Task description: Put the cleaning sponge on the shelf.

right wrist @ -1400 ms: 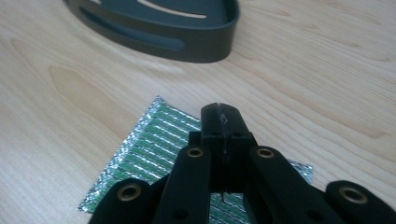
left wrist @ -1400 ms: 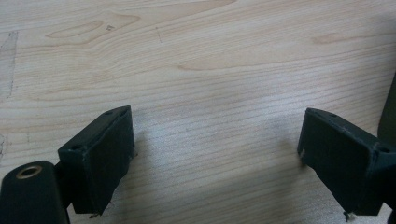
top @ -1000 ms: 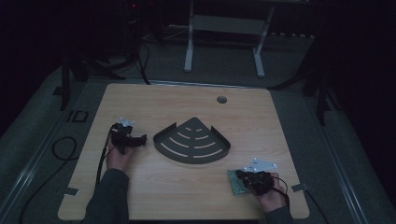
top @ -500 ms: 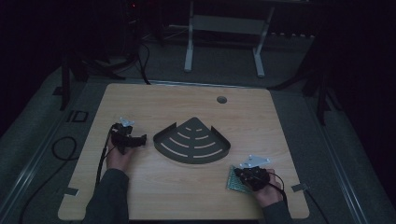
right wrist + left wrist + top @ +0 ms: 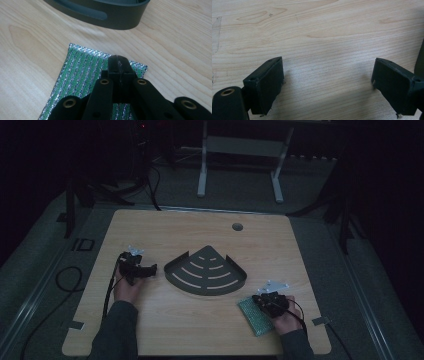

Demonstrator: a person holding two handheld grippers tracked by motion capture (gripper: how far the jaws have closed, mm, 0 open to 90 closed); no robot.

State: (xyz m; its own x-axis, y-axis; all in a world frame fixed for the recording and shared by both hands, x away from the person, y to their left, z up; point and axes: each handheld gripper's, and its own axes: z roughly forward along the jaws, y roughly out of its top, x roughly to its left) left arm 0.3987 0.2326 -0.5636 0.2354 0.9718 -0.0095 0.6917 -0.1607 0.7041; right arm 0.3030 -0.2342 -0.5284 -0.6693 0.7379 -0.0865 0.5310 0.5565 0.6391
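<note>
A: From the high view, the left tool (image 5: 148,269) lies at the left middle of the frame on the bench (image 5: 200,335), aimed at the dark corner rack (image 5: 206,272) in the centre. The right tool (image 5: 261,301) sits at the lower right, over the green scrubbing pad (image 5: 252,317).

B: Is the pad near the rack?

A: Just below and right of it, apart, flat on the bench.

B: And the left gripper view?

A: That left tool (image 5: 327,82) has its jaws wide apart with bare wood between them, holding nothing. The rack's edge (image 5: 420,62) peeks in at the right border.

B: The right gripper view?

A: The right tool (image 5: 118,65) has its jaws shut tight together, tips over the pad (image 5: 80,75) in the middle of the frame; the rack wall (image 5: 105,15) runs across the top. I can't tell whether the tips pinch any of the pad or just rest above it.

B: So how to do it well?

A: I'd say spread the jaws first, come down over the pad's edge and clamp it firmly, since it's thin and lies flat. Keep the other tool ready to steady the rack.
</note>
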